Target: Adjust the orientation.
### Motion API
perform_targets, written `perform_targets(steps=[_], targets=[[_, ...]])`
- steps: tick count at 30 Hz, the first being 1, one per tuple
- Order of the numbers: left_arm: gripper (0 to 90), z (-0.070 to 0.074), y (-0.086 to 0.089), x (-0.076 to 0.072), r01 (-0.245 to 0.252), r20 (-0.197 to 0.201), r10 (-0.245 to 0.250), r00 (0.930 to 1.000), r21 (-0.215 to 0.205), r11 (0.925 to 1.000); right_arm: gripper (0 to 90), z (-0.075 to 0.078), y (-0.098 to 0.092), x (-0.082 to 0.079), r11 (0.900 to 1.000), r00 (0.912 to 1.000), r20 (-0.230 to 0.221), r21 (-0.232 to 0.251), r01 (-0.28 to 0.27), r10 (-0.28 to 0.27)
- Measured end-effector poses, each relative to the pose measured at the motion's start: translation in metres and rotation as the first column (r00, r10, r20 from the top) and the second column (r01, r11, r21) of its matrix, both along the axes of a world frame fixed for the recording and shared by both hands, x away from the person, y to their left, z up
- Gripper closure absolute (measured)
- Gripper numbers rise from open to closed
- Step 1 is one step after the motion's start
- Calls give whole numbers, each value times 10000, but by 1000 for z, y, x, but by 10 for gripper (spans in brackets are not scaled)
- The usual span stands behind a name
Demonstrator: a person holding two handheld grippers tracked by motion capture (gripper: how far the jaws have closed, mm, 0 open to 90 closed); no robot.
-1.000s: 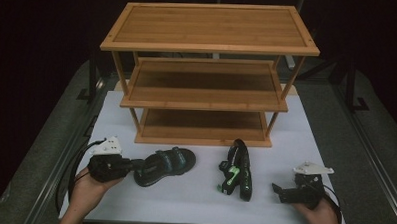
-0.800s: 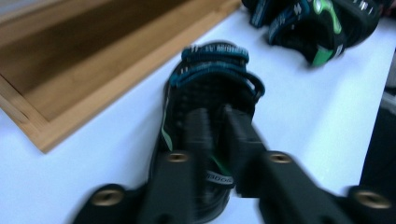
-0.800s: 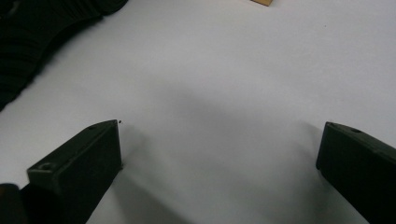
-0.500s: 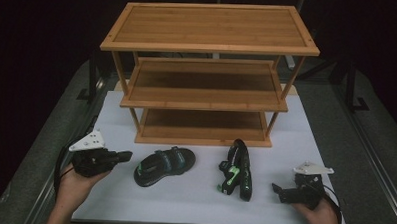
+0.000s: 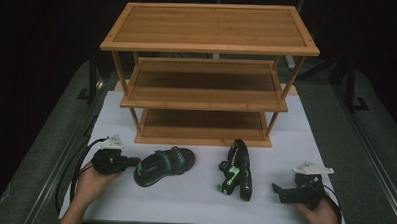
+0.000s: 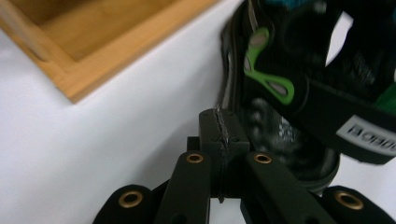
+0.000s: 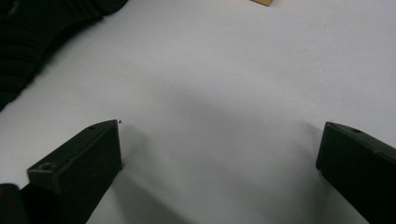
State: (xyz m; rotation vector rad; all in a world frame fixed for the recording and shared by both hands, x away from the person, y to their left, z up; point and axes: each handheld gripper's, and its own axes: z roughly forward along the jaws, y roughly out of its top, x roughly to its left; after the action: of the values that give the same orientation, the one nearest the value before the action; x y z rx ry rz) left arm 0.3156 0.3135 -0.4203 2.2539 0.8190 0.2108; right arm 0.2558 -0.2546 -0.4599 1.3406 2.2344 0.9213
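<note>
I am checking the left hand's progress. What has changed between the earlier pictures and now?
The left gripper, jaws shut and empty, first pulled back left from the left sandal, then came back to its heel end; contact is unclear. That sandal lies slightly turned from its first position. The right sandal, the right gripper with open jaws, and the rack stayed as they were.

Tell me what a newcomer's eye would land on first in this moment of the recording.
The three-tier bamboo shoe rack dominates the far half of the white table, all its shelves bare. In front of it lie two black-and-green sandals: the left sandal flat on its sole, the right sandal tipped on its side. The left gripper, jaws shut, sits right at the left sandal's end, while the right gripper rests open near the table's right front.
</note>
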Motion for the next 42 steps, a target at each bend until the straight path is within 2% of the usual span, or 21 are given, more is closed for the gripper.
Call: perform_targets(steps=[5, 9, 10, 11, 12, 16, 19, 22, 25, 27, 29, 32, 34, 37, 38, 40, 42], targets=[[900, 1, -2, -7, 123, 6, -123, 9999, 6, 9999, 0, 0, 0, 0, 10000, 10000, 1, 0, 1, -1], [900, -2, -1, -17, 330, -204, -339, 9992, -439, 9985, 0, 0, 0, 0, 10000, 10000, -24, 10, 19, -19], [900, -2, -1, -17, 330, -204, -339, 9992, -439, 9985, 0, 0, 0, 0, 10000, 10000, -24, 10, 19, -19], [900, -3, -2, -23, 467, -320, -489, 9983, -676, 9966, 0, 0, 0, 0, 10000, 10000, -34, 15, 27, -27], [900, -3, -3, -26, 536, -348, -561, 9978, -707, 9961, 0, 0, 0, 0, 10000, 10000, -41, 19, 32, -32], [900, -2, -15, -39, 847, -491, -884, 9949, -730, 9937, 0, 0, 0, 0, 10000, 10000, -48, 22, 38, -38], [900, -4, -26, -49, 1202, -539, -1253, 9907, -882, 9888, 0, 0, 0, 0, 10000, 10000, -47, 25, 37, -36], [900, -4, -34, -54, 1420, -514, -1463, 9879, -804, 9866, 0, 0, 0, 0, 10000, 10000, -46, 23, 35, -35], [900, -3, -33, -53, 1443, -577, -1492, 9871, -820, 9861, 0, 0, 0, 0, 10000, 10000, -40, 25, 35, -35], [895, 2, -30, -53, 1336, -379, -1371, 9898, -831, 9875, 0, 0, 0, 0, 10000, 10000, -39, 27, 38, -38], [807, 12, -24, -51, 1129, -113, -1147, 9933, -1037, 9882, 0, 0, 0, 0, 10000, 10000, -39, 23, 32, -32], [707, 29, -19, -44, 976, 303, -942, 9951, -1424, 9850, 0, 0, 0, 0, 10000, 10000, -5, 7, 0, 0], [655, 40, -20, -38, 1064, 456, -1004, 9939, -1574, 9818, 0, 0, 0, 0, 10000, 10000, -33, 17, 24, -24], [578, 51, -28, -27, 1346, 645, -1261, 9899, -1502, 9795, 0, 0, 0, 0, 10000, 10000, -32, 13, 24, -24], [559, 51, -28, -27, 1346, 645, -1261, 9899, -1502, 9795, 0, 0, 0, 0, 10000, 10000, -32, 13, 24, -24], [535, 55, -39, -14, 1590, 695, -1501, 9862, -1474, 9762, 0, 0, 0, 0, 10000, 10000, -34, 14, 25, -25], [529, 55, -43, -9, 1617, 662, -1534, 9859, -1478, 9757, 0, 0, 0, 0, 10000, 10000, -32, 20, 29, -29]])
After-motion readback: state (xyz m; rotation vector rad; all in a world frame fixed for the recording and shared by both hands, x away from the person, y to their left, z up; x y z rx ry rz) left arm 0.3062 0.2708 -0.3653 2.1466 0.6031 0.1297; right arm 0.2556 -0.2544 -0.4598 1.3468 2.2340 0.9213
